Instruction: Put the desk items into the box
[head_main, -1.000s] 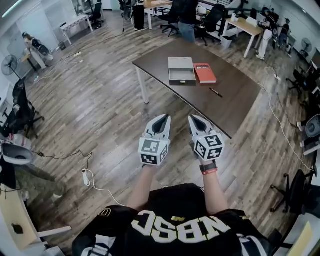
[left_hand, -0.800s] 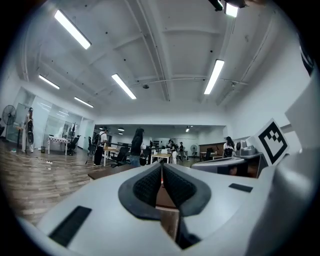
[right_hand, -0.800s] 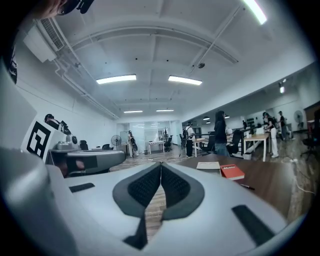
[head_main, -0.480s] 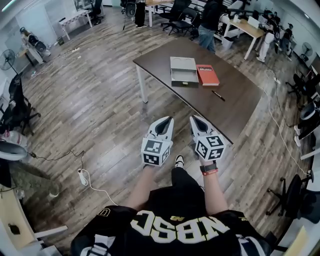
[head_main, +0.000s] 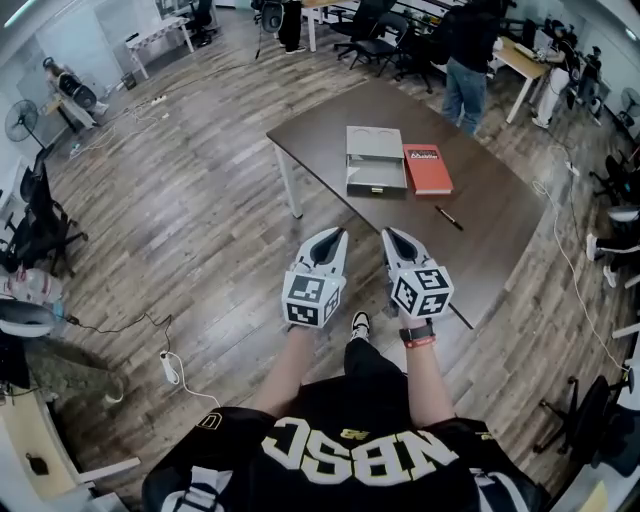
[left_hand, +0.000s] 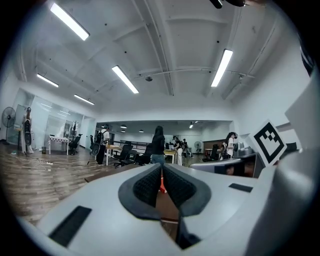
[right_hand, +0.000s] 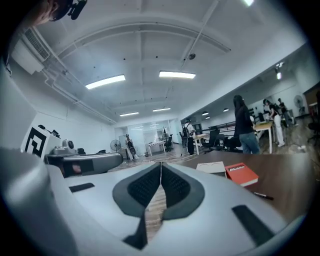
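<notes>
Wooden flooring (head_main: 190, 210) is seen across a wide open office, with the far desks and chairs cut off by the curved edge of the head view. A dark brown table (head_main: 490, 240) is set ahead, and its right end is lost toward the frame edge. A second person (head_main: 468, 60) is seen standing beyond it, cropped at the top.

The left gripper (head_main: 334, 236) and right gripper (head_main: 392, 236) are held side by side, close to the table's near edge. On each, the jaws are pressed together and nothing is caught between them.

Toward the table's left end a grey box (head_main: 374, 160) is placed. It appears to lie open, though its inside is too small to be made out. A red book (head_main: 427, 168) is laid just beside its right side. A pen (head_main: 449, 218) is left apart from both, nearer the grippers.
</notes>
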